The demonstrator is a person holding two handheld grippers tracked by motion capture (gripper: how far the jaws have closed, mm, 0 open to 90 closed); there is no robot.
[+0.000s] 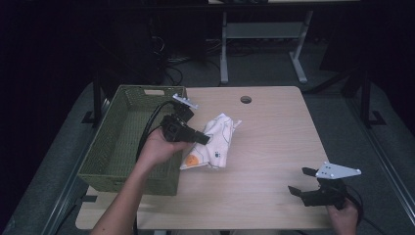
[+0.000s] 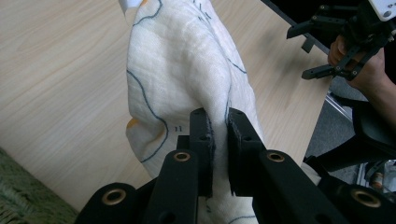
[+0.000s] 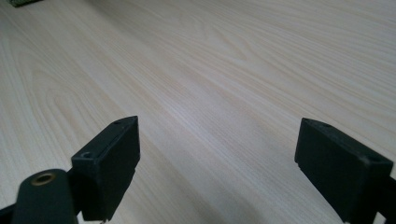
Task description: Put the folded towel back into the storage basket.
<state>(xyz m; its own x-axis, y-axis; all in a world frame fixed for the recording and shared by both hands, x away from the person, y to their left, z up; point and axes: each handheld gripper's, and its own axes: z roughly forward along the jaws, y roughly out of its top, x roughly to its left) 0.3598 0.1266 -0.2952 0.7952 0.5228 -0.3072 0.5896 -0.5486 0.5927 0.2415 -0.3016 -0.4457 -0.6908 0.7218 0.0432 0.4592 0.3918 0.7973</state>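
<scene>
The left gripper point(image 1: 204, 139) was pinching a fold of the white printed cloth point(image 1: 214, 142), its jaws pressed together on the fabric, as the left gripper view showed plainly: the two black pads met with a ridge of cloth point(image 2: 187, 65) squeezed between them. The cloth lay bunched on the light wooden table point(image 1: 274, 147), just beside the right wall of the green woven basket point(image 1: 105, 152). It bore thin dark outlines and an orange patch; what the print depicted could not be made out at this resolution.

The step in hand looked like the grasp itself, done and ready for a lift. The next move probably called for raising the cloth clear of the basket's rim and carrying it left over the wall, then letting go inside. The trailing end would likely drag or catch on that near wall unless lifted high enough.

The right gripper point(image 1: 306, 183) rested well apart, near the front right corner of the table, jaws spread wide with only bare tabletop point(image 3: 224, 70) between them. A round cable hole point(image 1: 246, 100) sat near the far edge, away from the path. The basket appeared empty inside.
</scene>
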